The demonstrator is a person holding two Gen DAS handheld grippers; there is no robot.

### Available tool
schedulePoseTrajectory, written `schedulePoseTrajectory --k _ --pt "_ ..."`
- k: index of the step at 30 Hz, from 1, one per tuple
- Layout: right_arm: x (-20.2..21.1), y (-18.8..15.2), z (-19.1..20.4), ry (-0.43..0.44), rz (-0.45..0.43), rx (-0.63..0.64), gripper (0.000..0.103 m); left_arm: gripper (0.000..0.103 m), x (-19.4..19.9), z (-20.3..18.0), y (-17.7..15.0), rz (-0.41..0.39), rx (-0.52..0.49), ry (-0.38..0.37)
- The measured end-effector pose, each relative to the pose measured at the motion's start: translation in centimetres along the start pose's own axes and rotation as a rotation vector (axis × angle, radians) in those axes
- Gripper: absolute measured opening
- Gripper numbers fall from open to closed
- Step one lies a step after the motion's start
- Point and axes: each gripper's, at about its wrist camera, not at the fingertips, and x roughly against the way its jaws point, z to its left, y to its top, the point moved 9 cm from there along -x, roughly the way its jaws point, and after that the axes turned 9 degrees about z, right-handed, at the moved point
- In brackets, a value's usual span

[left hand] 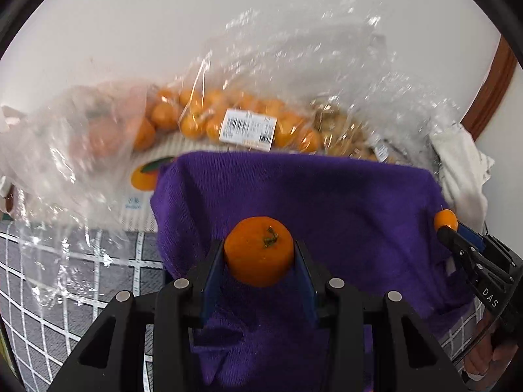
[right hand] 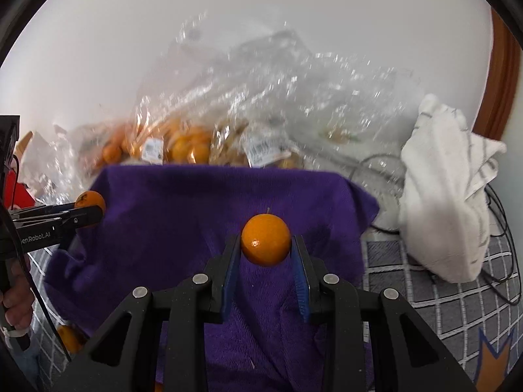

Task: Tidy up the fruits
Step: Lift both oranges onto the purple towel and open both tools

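"das" lettering on right gripper (left hand: 446,225)

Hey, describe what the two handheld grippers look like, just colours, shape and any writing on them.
Both the left gripper and the right gripper are matte black frames with triangular cutouts and round silver pins at the joints. Their jaws are lined with blue pads. White lettering runs along their sides: one shows "DAS", the other a partly hidden word ending in "Robot.AI". A thin black cable hangs by the left gripper's handle.
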Motion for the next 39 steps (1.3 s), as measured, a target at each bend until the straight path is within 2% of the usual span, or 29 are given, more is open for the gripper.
schedulePoseTrajectory --k 10,17,19,20,22,23,27,31,36,39 --pt "-2.7 -0.9 0.6 0.002 0.062 0.004 0.031 0.04 -1.9 -0.1 -0.7 0.047 -0.019 0.002" --pt "-3.0 -1.3 0.9 0.005 0.083 -0.004 0.032 0.04 -2.1 -0.6 -0.7 0.049 -0.031 0.012" --pt "-2.6 -1.3 1.0 0.005 0.078 -0.006 0.035 0.04 -2.0 -0.6 -0.7 0.05 -0.032 0.014" --pt "-2.4 -1.2 0.9 0.001 0.076 -0.005 0.041 0.041 -1.8 -0.6 -0.7 0.044 -0.03 0.016" --pt "-1.5 -1.2 0.9 -0.012 0.063 -0.005 0.049 0.048 -1.2 -0.7 -0.4 0.025 -0.03 0.025" --pt "-1.0 -1.3 0.9 -0.016 0.055 -0.005 0.052 0.054 -0.7 -0.8 -0.4 0.014 -0.03 0.032" --pt "1.6 -1.7 0.7 -0.036 0.009 -0.025 0.062 0.056 1.2 -1.6 -0.3 -0.026 -0.053 0.055" --pt "5.1 -3.1 0.6 -0.025 -0.031 -0.05 0.062 0.056 4.1 -2.5 0.2 -0.091 -0.072 0.072" --pt "8.8 -5.7 -0.3 -0.134 -0.05 -0.026 0.062 0.056 8.1 -3.6 0.3 -0.179 -0.087 0.049" --pt "11.0 -8.0 0.0 -0.132 -0.023 -0.016 0.062 0.056 10.9 -4.7 -0.3 -0.223 -0.112 0.029"
